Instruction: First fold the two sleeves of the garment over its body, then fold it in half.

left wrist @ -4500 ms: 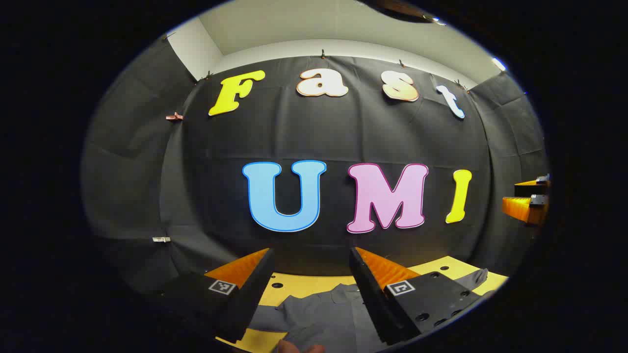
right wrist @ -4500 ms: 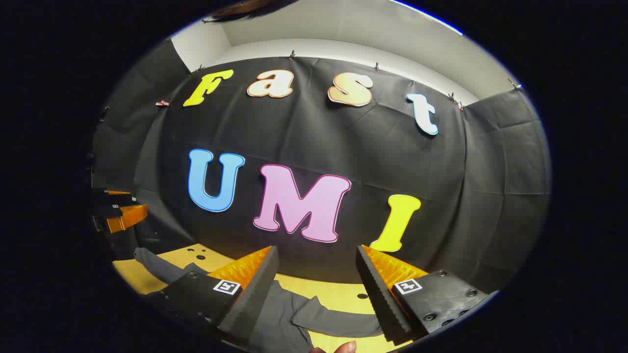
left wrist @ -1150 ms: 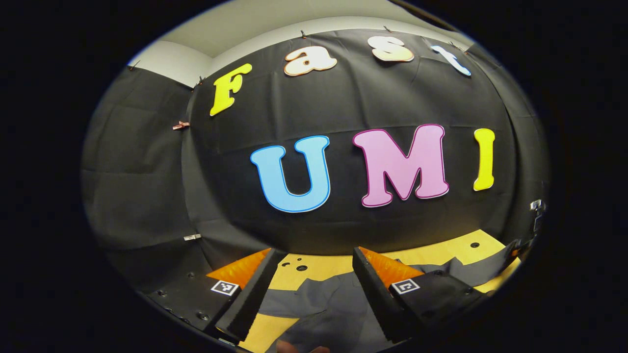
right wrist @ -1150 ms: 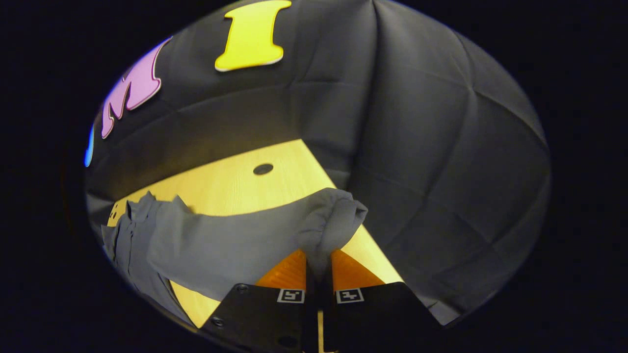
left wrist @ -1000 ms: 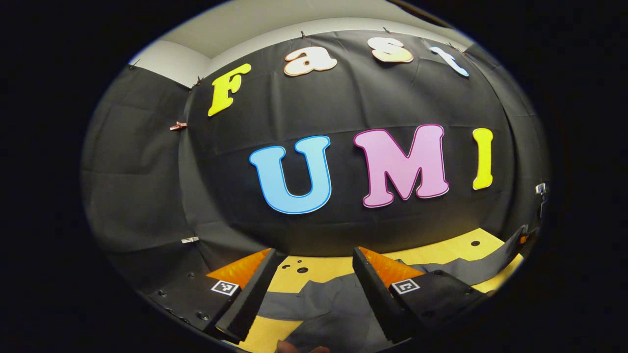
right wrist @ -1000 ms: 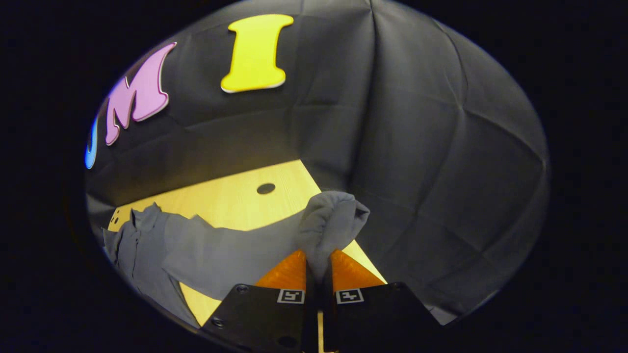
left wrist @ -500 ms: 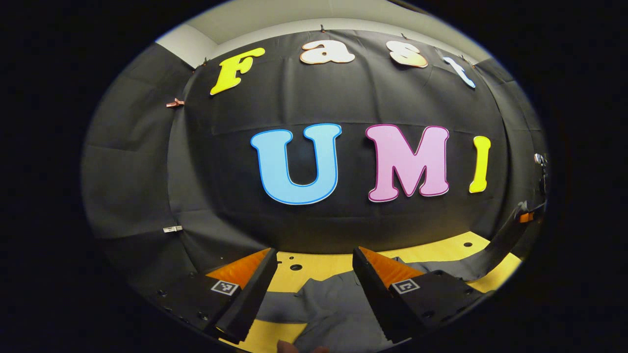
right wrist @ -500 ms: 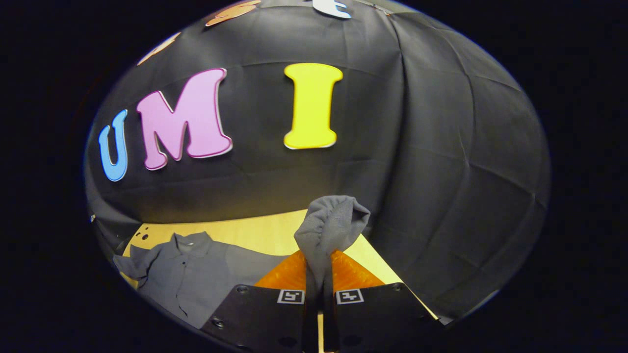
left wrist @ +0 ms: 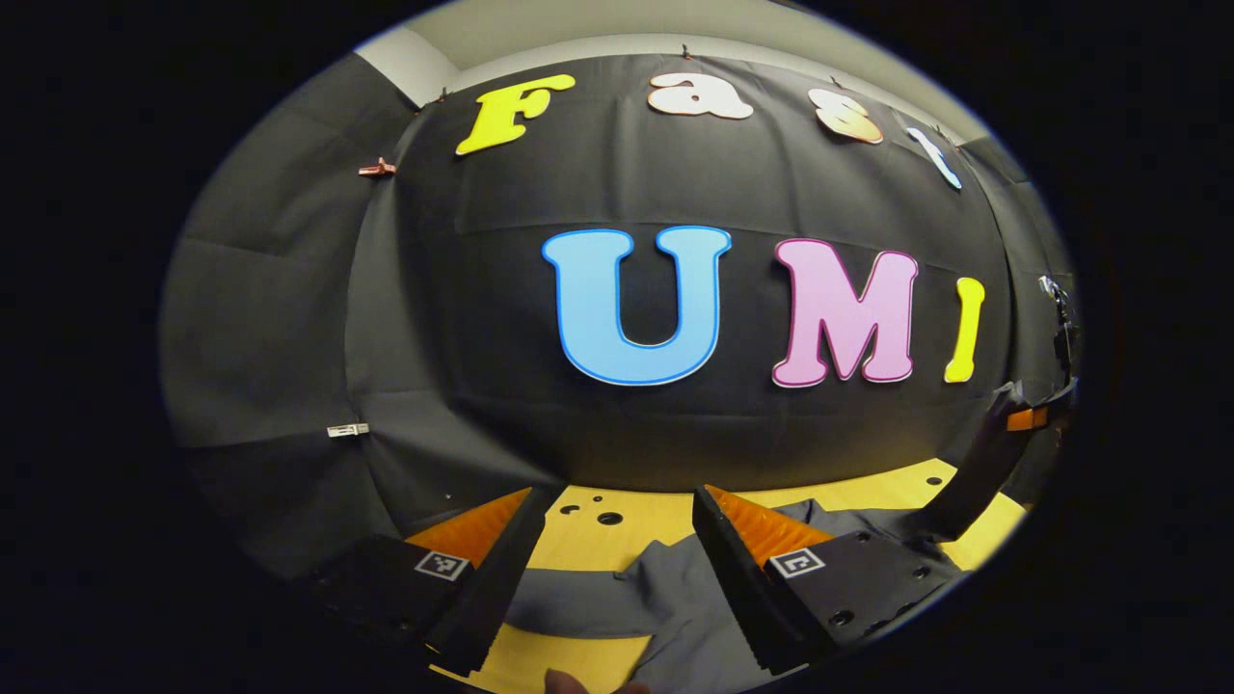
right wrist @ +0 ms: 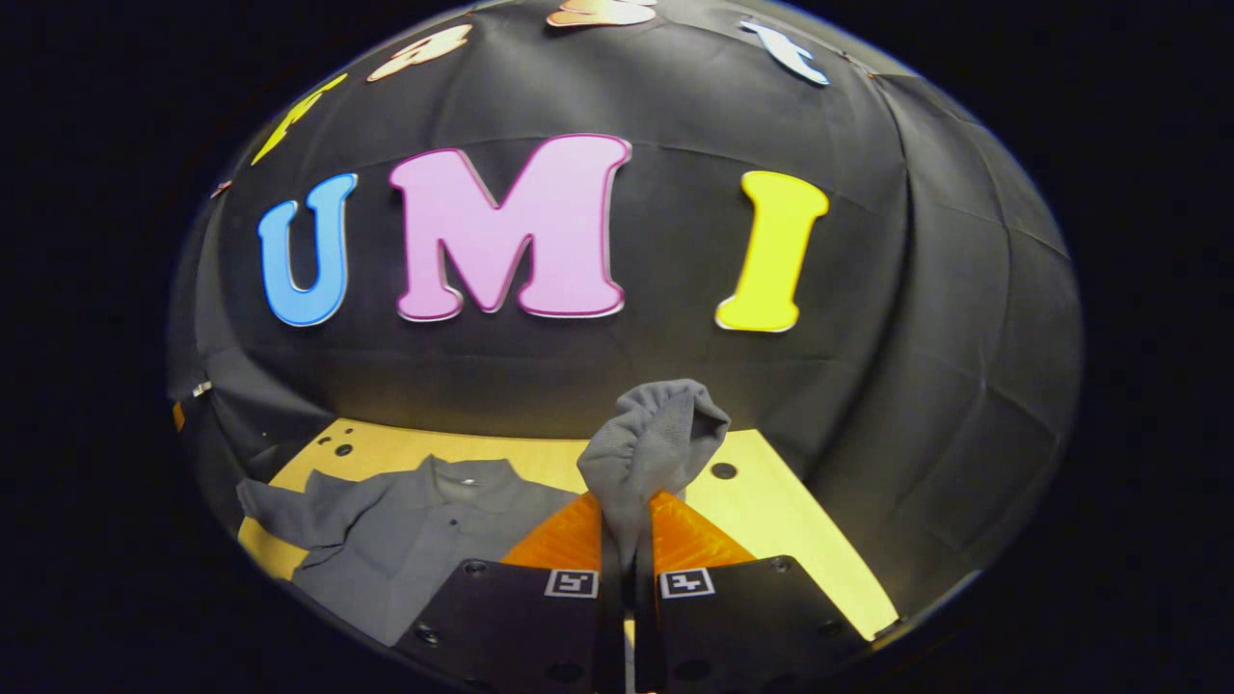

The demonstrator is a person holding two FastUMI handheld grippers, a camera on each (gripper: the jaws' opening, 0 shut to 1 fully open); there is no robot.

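Note:
A grey collared shirt (right wrist: 424, 535) lies flat on the yellow table (right wrist: 800, 525), collar toward the wall. Its left sleeve (right wrist: 280, 511) rests spread on the table. My right gripper (right wrist: 625, 509) is shut on the cuff of the right sleeve (right wrist: 656, 434), which bunches up above the fingers, lifted off the table. In the left gripper view, that sleeve (left wrist: 974, 472) rises taut from the shirt (left wrist: 665, 588) to the right gripper (left wrist: 1039, 416) at the far right. My left gripper (left wrist: 617, 499) hovers open above the shirt, nothing between its fingers.
Black cloth walls close the table at the back and on both sides. Several small holes (left wrist: 598, 511) dot the tabletop (left wrist: 636, 520) near the back wall. A fingertip (left wrist: 578, 682) shows at the bottom edge of the left gripper view.
My right gripper shut on the right cuff, lifted it off the table and has swung left toward the shirt's body. The left gripper stayed open, drifting slightly.

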